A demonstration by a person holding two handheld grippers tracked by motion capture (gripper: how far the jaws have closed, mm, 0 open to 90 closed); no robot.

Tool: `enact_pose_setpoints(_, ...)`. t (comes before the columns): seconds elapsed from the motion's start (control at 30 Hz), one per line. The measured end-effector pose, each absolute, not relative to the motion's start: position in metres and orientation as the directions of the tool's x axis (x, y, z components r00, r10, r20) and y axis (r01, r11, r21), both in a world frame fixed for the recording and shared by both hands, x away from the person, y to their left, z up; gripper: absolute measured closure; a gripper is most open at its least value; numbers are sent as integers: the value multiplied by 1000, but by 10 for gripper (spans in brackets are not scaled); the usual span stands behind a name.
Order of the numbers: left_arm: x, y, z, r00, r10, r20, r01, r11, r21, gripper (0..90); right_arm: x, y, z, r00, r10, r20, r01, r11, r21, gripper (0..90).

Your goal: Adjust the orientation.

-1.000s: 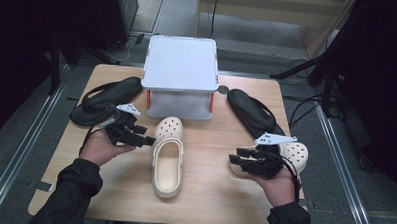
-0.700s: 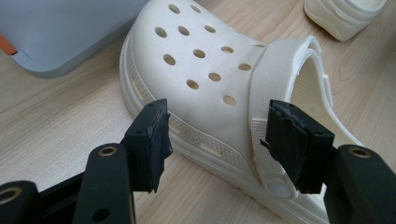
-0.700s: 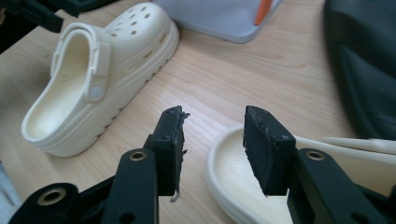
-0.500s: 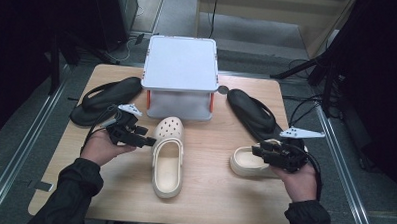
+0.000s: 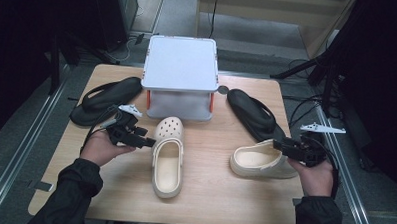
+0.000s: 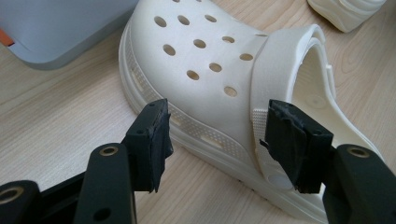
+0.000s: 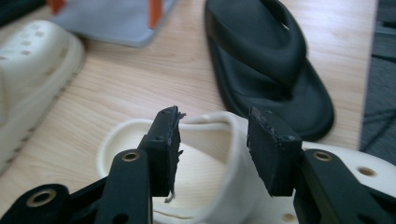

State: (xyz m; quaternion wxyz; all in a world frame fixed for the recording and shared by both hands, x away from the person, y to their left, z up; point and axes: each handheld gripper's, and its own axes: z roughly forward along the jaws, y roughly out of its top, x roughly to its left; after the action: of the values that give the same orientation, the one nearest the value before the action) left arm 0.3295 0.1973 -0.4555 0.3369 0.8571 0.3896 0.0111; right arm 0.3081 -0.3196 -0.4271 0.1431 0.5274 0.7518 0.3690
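A: High view. Left hand-held gripper (image 5: 144, 140) touches the left side of the middle cream clog (image 5: 167, 158), mid-counter (image 5: 208, 192), toe toward the grey box (image 5: 180, 76). Right hand-held gripper (image 5: 285, 146) is at the right end of the second cream clog (image 5: 259, 164), lying crosswise, near right.

B: Left gripper view?

A: Jaws apart, straddling the clog's (image 6: 224, 84) strap and side.

B: Right gripper view?

A: Jaws apart around the second clog's (image 7: 210, 158) rim; black sandal (image 7: 266, 60) beyond.
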Motion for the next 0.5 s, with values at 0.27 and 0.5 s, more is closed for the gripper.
enact_pose_setpoints(0.27,329,200,-456,693,677,-247,665,-468,582,404,315,-321,-444,-341,931,132,735,177,654,539)
enact_pose_setpoints(0.5,329,202,-457,689,679,-253,668,-460,585,404,316,-319,-453,-308,946,101,749,176,639,568)
